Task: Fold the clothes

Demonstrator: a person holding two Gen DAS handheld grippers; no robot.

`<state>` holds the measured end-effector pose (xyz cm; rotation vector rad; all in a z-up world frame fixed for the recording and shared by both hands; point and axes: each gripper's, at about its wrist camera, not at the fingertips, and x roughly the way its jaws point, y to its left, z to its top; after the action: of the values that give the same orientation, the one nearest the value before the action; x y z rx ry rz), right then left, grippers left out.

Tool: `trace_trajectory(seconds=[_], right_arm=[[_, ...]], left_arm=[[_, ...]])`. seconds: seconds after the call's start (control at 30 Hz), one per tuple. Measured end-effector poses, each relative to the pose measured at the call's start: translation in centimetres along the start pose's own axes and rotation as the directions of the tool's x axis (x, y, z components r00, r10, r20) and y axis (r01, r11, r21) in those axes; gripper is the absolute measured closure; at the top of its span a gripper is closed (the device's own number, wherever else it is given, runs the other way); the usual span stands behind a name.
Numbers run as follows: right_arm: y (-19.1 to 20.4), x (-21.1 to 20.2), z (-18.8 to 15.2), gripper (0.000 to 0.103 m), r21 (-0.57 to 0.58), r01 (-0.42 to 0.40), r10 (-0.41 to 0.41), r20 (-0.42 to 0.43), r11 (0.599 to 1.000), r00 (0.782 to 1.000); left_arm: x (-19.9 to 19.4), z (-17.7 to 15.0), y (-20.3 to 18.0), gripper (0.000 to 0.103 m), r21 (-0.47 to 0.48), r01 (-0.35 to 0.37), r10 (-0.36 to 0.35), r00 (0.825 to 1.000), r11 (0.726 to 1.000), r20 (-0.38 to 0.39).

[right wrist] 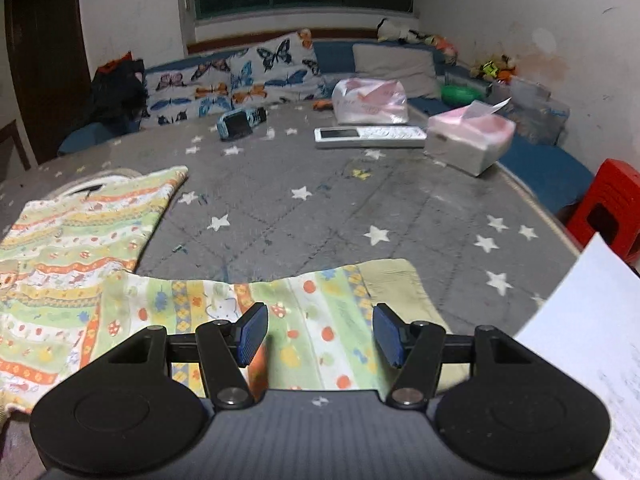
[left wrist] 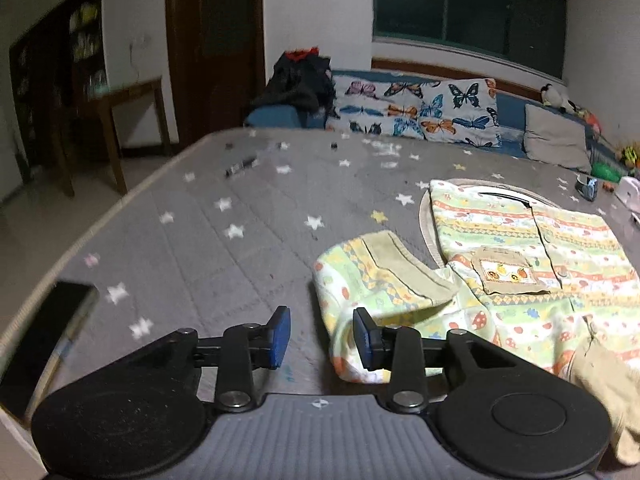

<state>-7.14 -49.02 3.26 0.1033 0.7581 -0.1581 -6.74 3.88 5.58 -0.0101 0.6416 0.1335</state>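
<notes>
A child's patterned shirt (left wrist: 532, 248) in green, yellow and orange lies on the grey star-print bed (left wrist: 208, 240). Its left sleeve (left wrist: 372, 280) is folded back with the tan cuff up. My left gripper (left wrist: 321, 336) is open and empty, just at the sleeve's near left edge. In the right wrist view the shirt body (right wrist: 72, 240) lies at the left and the right sleeve (right wrist: 320, 316) stretches out to the right, ending in a tan cuff (right wrist: 396, 284). My right gripper (right wrist: 320, 334) is open, with the sleeve lying between and under its fingers.
A dark phone (left wrist: 44, 344) lies at the bed's near left edge. A white remote (right wrist: 370, 136), pink tissue box (right wrist: 470, 140), plastic bag (right wrist: 370, 102) and blue toy (right wrist: 236, 122) sit at the far side. Butterfly pillows (right wrist: 232, 80) line the back. Paper (right wrist: 588, 348) and a red stool (right wrist: 608, 208) are right.
</notes>
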Motion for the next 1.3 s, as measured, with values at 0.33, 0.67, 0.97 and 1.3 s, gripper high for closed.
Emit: trace_trajectory(seconds=[0.33, 0.67, 0.97, 1.3], right_arm=[[0.6, 1.4, -0.3, 0.04, -0.021, 0.006, -0.007, -0.033, 1.0, 0.999], [0.7, 1.6, -0.2, 0.035, -0.035, 0.009, -0.01, -0.038, 0.999, 0.999], [3.2, -0.1, 0.5, 0.035, -0.136, -0.01, 0.009, -0.011, 0.991, 1.0], [13.1, -3.1, 0.7, 0.035, -0.399, -0.234, 0.243, -0.03, 0.886, 0.97]], left_arm=[[2.3, 0.7, -6.0, 0.066, 0.271, 0.124, -0.128, 0.992, 0.955, -0.004], [6.3, 0.3, -6.0, 0.097, 0.29, 0.131, -0.119, 0.991, 0.948, -0.06], [5.7, 4.2, 3.3, 0.102, -0.077, -0.027, 0.032, 0.997, 0.997, 0.066], [6.1, 2.3, 8.7, 0.098, -0.252, -0.078, 0.073, 0.997, 0.965, -0.027]])
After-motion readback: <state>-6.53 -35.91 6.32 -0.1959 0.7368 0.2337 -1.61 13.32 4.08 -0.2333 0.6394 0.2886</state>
